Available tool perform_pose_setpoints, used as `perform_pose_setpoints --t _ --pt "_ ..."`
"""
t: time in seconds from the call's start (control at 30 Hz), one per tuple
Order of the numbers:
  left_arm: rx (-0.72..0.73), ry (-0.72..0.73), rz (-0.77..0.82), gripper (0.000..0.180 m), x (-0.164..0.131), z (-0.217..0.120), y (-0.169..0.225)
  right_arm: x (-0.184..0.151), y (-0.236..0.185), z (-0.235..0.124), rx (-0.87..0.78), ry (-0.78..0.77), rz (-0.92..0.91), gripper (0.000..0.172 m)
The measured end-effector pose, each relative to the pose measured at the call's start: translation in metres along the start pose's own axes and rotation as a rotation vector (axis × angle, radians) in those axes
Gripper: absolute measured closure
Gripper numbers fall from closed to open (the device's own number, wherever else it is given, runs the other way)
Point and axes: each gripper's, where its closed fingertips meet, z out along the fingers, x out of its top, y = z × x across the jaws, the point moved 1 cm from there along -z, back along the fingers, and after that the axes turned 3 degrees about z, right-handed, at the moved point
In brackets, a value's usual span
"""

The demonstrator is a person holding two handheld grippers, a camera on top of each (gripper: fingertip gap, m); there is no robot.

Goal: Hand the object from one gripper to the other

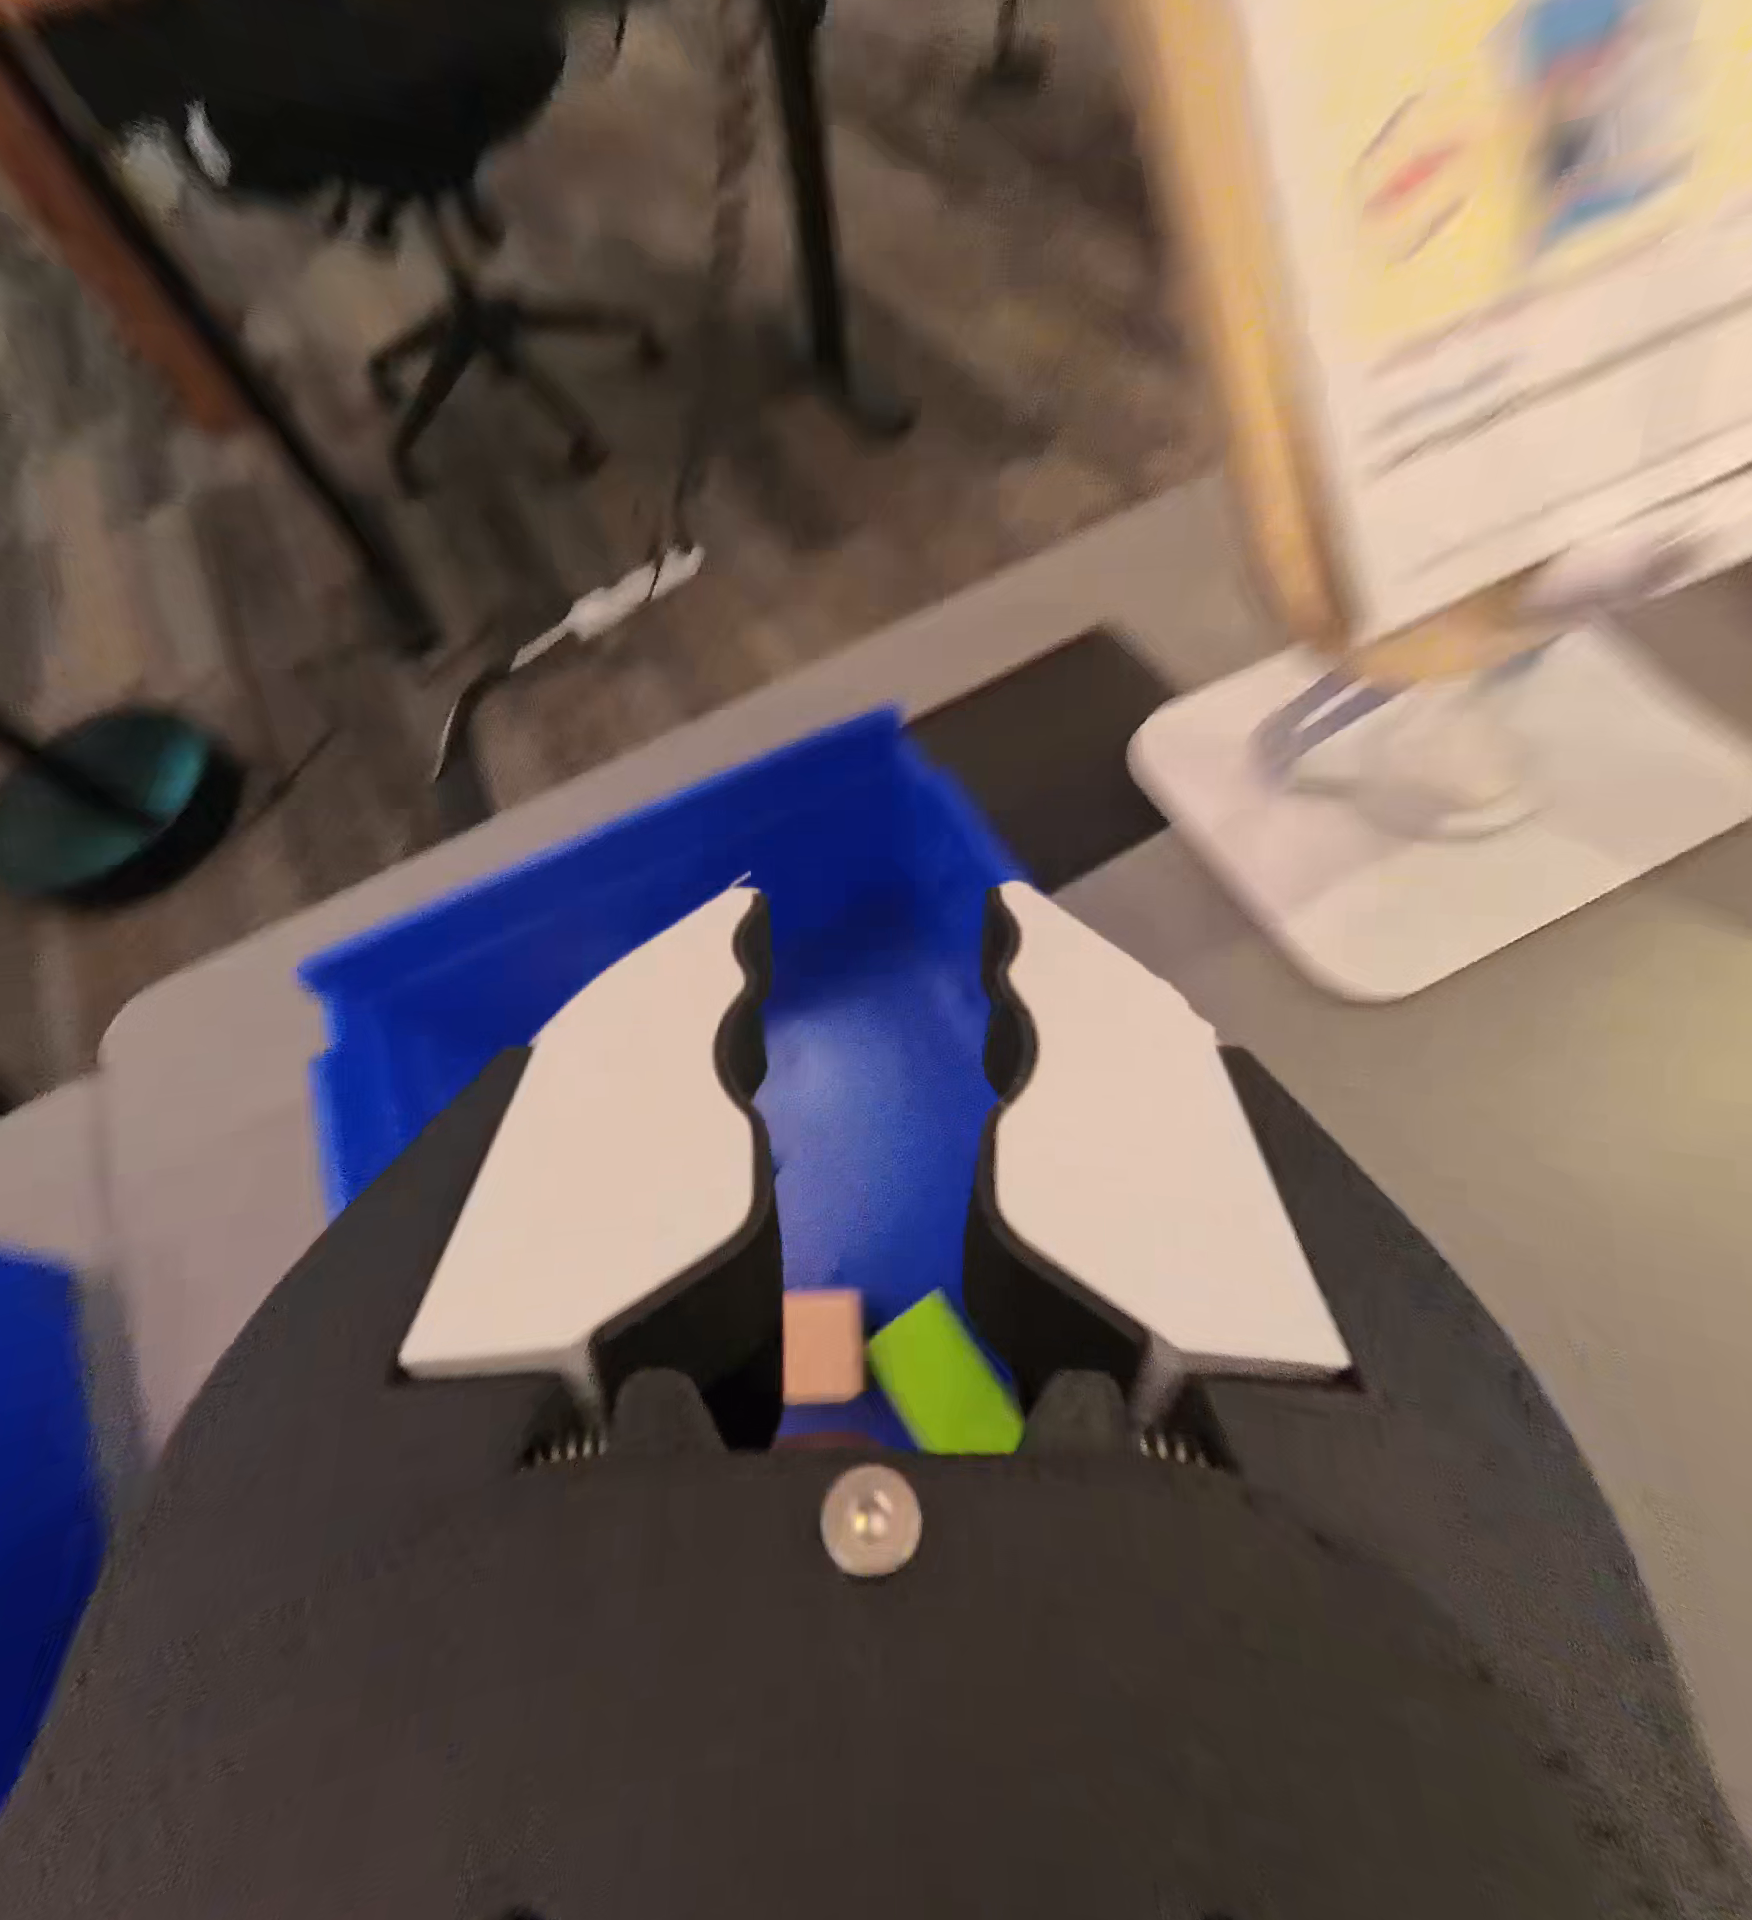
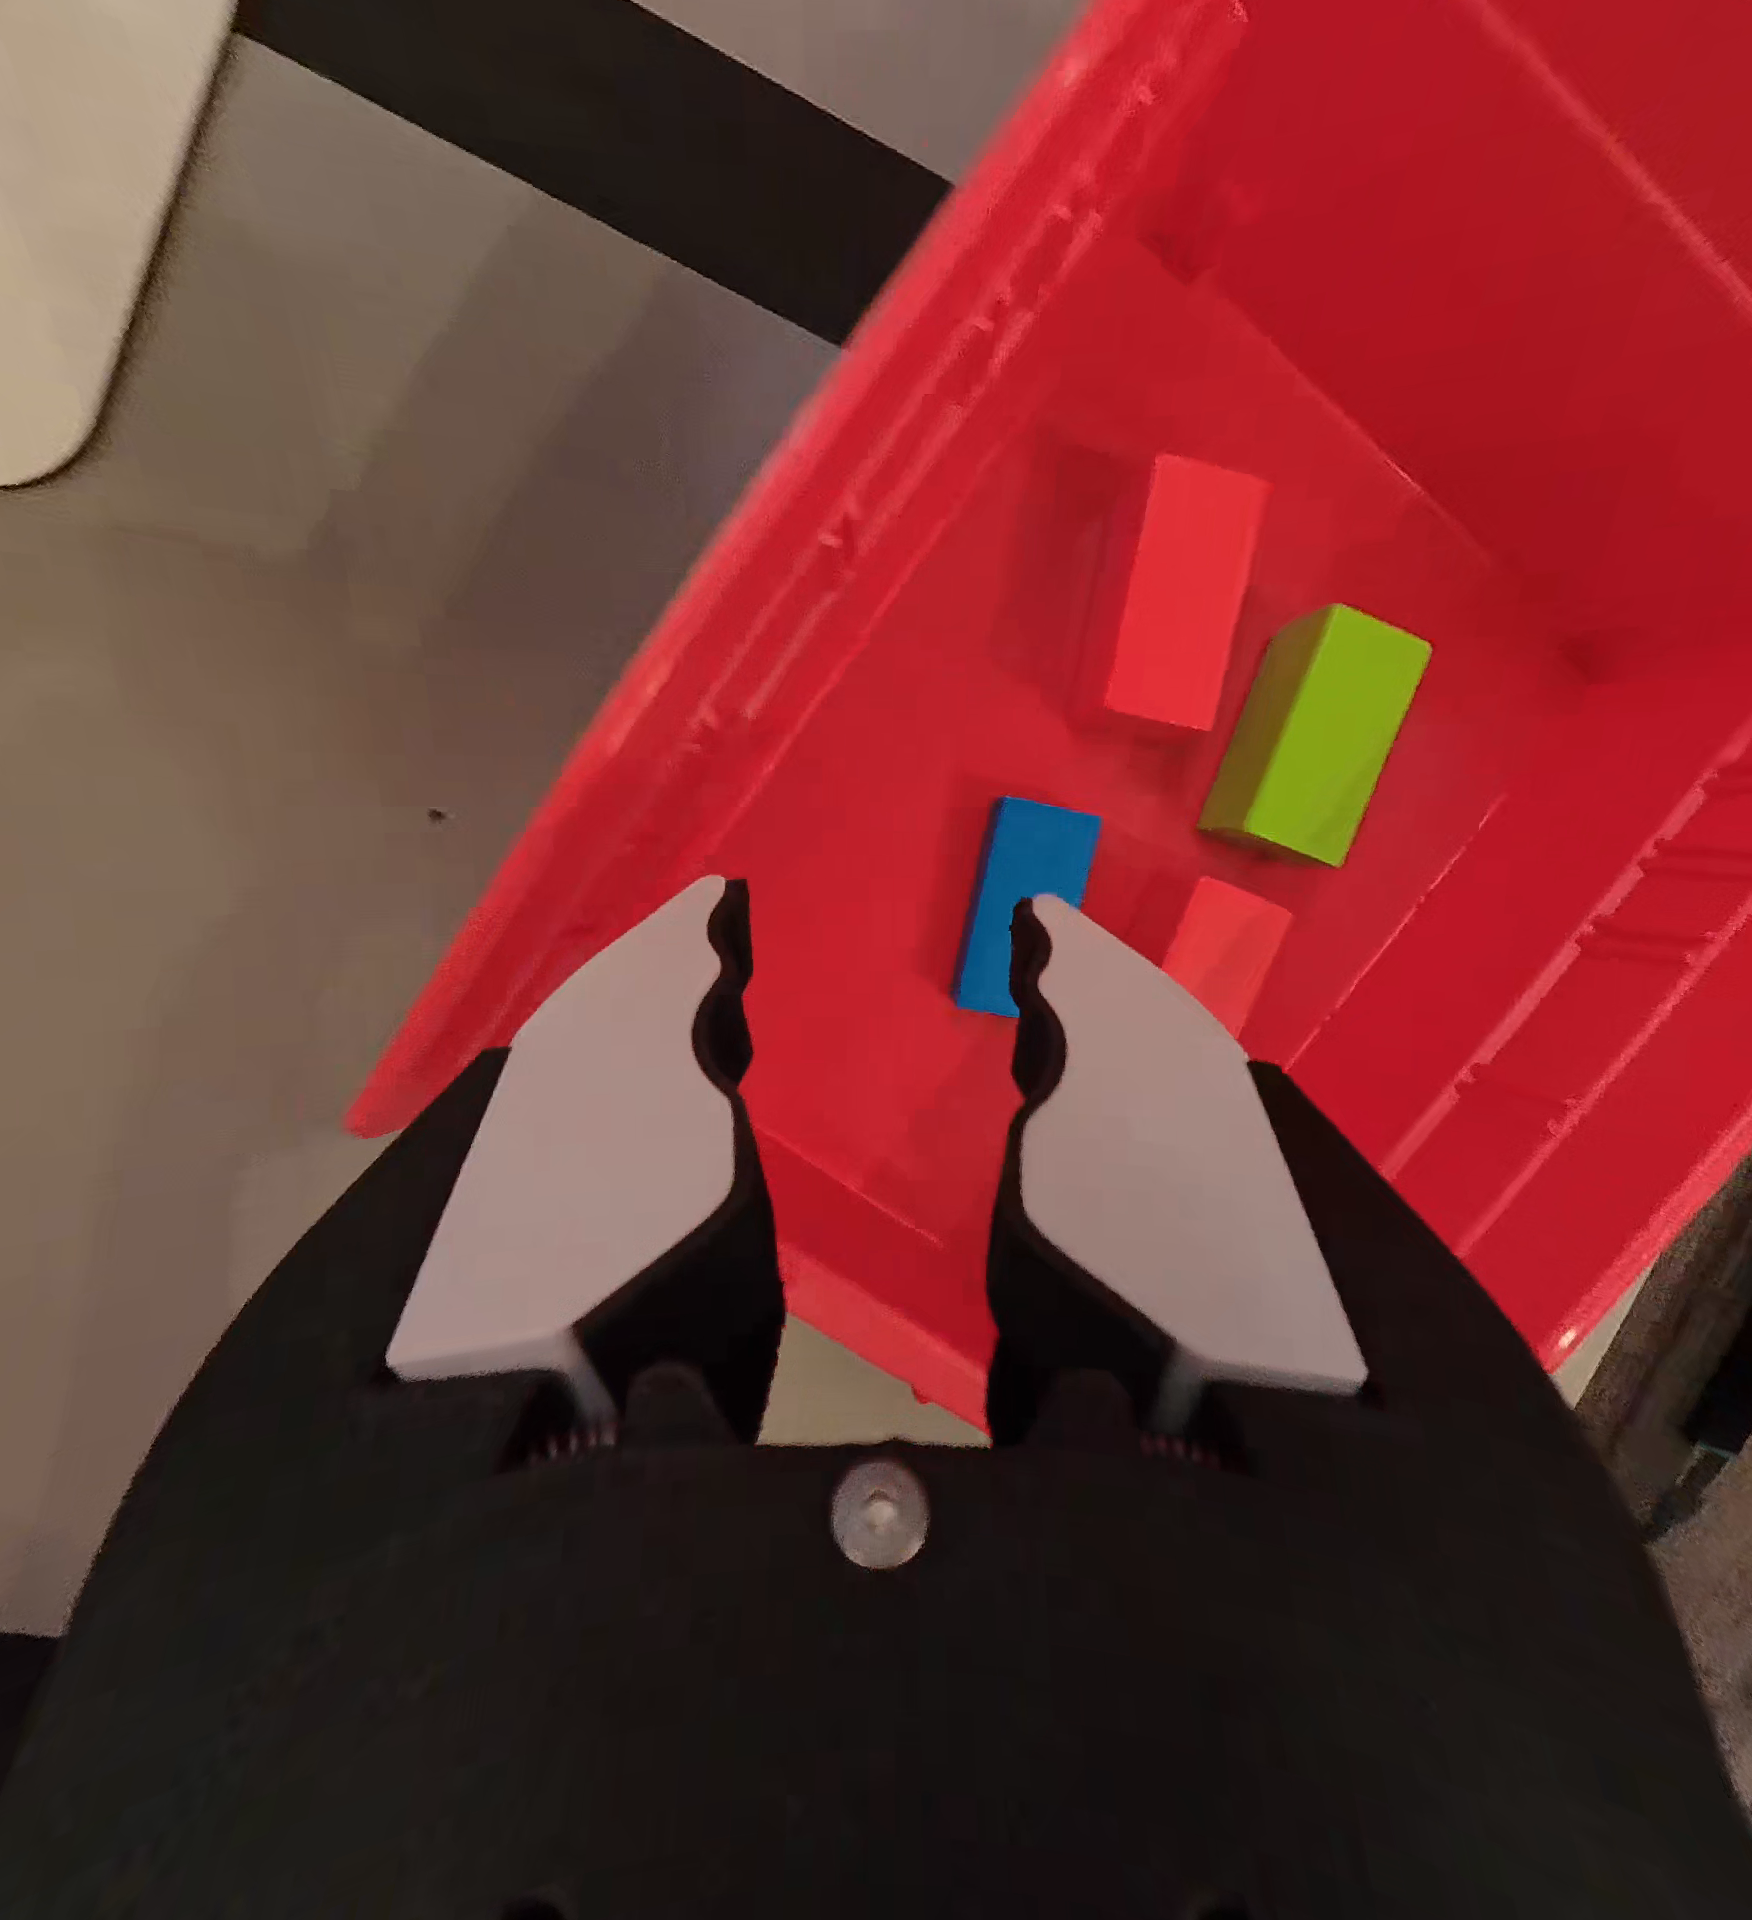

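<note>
Currently the left hand-held gripper (image 1: 877, 914) hangs over the blue bin (image 1: 581, 935) in the centre of its frame, fingers spread with nothing between the pads; only the bin floor shows in the gap. Low in that gap, near the gripper's body, lie a tan cube (image 1: 822, 1349) and a green block (image 1: 945, 1387) on the bin floor, just beside each other and clear of the pads. View is motion-blurred.

Right hand-held gripper (image 2: 877, 920) is likewise spread and bare, poised over the red bin (image 2: 1474, 260) that fills the upper right of its frame. A blue block (image 2: 1023, 883) lies flat on the bin floor; the right fingertip (image 2: 1059, 925) overlaps its lower end in the picture, whether touching cannot be told. The block lies to the right of the gap, not inside it. Farther up right lie a red block (image 2: 1184, 592), a green block (image 2: 1319, 738) and a smaller red block (image 2: 1230, 935). Grey tabletop (image 2: 280, 727) occupies the left of the frame.
</note>
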Motion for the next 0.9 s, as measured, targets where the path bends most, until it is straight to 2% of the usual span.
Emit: perform_pose_setpoints --t 0.07,0.13,0.2,0.3,0.4,0.6,0.73,0.9 --pt "0.039 -0.195 0.033 0.136 -0.036 0.02 -0.016 0.004 -0.01 -0.005 0.0 0.017 -0.025 0.125" --pt "0.069 -0.293 0.098 0.141 -0.06 0.037 -0.028 0.007 -0.019 -0.008 0.006 0.023 -0.046 0.125" --pt "0.036 -0.435 0.045 0.135 -0.087 0.052 -0.033 0.008 -0.025 -0.009 -0.002 0.02 -0.071 0.124" --pt "0.058 -0.545 0.011 0.134 -0.109 0.061 -0.045 0.011 -0.035 -0.01 0.011 0.03 -0.094 0.125" --pt "0.122 -0.56 -0.074 0.136 -0.116 0.047 -0.059 0.01 -0.04 -0.011 0.006 0.034 -0.116 0.124" --pt "0.095 -0.694 -0.246 0.127 -0.15 0.043 -0.052 0.011 -0.041 -0.015 0.006 0.066 -0.112 0.123" --pt "0.15 -0.807 -0.254 0.128 -0.17 0.046 -0.054 0.011 -0.041 -0.022 -0.005 0.091 -0.12 0.123" --pt "0.19 -0.829 -0.255 0.137 -0.179 0.051 -0.06 0.009 -0.041 -0.028 -0.019 0.106 -0.133 0.123"
